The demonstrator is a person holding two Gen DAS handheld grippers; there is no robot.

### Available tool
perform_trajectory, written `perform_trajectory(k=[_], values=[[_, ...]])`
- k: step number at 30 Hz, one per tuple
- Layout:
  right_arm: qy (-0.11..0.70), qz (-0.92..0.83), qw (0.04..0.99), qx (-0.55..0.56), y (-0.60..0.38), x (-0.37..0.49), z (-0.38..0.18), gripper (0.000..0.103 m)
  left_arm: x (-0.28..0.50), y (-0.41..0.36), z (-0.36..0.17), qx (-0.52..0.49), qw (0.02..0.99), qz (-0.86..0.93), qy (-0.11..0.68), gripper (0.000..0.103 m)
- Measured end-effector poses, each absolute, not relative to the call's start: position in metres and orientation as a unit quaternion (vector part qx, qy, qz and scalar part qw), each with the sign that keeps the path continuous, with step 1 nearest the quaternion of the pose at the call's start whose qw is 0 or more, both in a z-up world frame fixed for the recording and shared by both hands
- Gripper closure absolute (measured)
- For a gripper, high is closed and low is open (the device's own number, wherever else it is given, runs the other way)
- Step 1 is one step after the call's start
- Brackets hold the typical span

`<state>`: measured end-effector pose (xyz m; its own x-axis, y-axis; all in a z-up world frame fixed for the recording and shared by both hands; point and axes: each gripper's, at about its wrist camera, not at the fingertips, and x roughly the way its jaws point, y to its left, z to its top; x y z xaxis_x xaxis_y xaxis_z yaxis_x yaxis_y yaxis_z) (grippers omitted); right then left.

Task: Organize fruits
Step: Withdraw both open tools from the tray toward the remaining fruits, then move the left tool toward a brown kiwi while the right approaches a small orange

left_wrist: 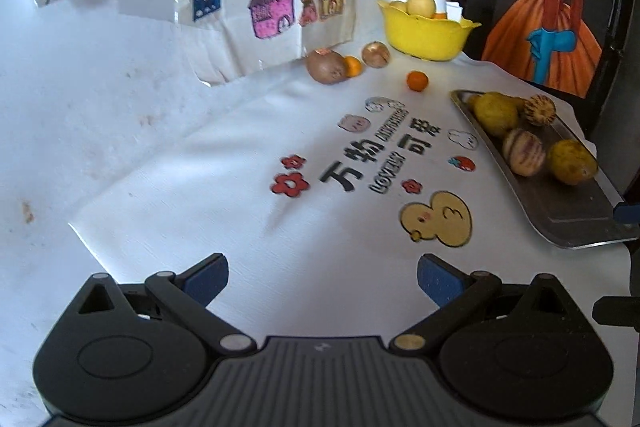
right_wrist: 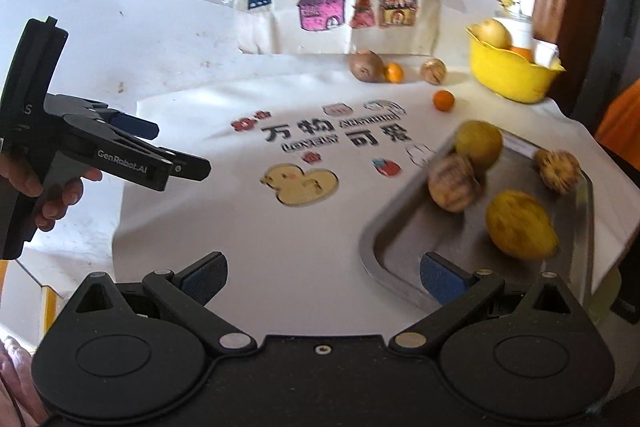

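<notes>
Both tools are spread wide with nothing between them: the left gripper (left_wrist: 322,281) hovers over the near edge of the white printed cloth (left_wrist: 248,187) that covers the desk, and the right gripper (right_wrist: 322,281) hangs over the near corner of the shallow grey metal tray (right_wrist: 404,251). That tray lies along the right edge of the desk and carries two dull yellow, lemon-like fruits (right_wrist: 520,225) and two pale, purple-streaked round ones (right_wrist: 452,183). Toward the far edge lie a brown, rough-skinned oval fruit (left_wrist: 326,66) touching a small orange citrus (left_wrist: 353,66), a tan striped round fruit (left_wrist: 376,54), and a second small orange (left_wrist: 417,81) on its own. The glossy yellow plastic bowl (left_wrist: 424,35) in the far right corner already holds pale pears. The loose fruits look light, firm and prone to roll, so a grasp across the widest middle seems safest, gentle on the thin-skinned citrus.
</notes>
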<state>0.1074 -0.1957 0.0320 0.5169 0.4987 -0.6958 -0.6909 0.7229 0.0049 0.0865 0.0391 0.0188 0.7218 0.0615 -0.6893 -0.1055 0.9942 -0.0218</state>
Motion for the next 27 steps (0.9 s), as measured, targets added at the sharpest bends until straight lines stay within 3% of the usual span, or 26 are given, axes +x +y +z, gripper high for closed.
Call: perform_trajectory(k=[27], values=[[0.307, 0.366, 0.870, -0.127, -0.150, 0.189, 0.088, 0.001, 0.144, 0.067, 0.053, 0.022, 0.951, 0.060, 0.302, 0.000]])
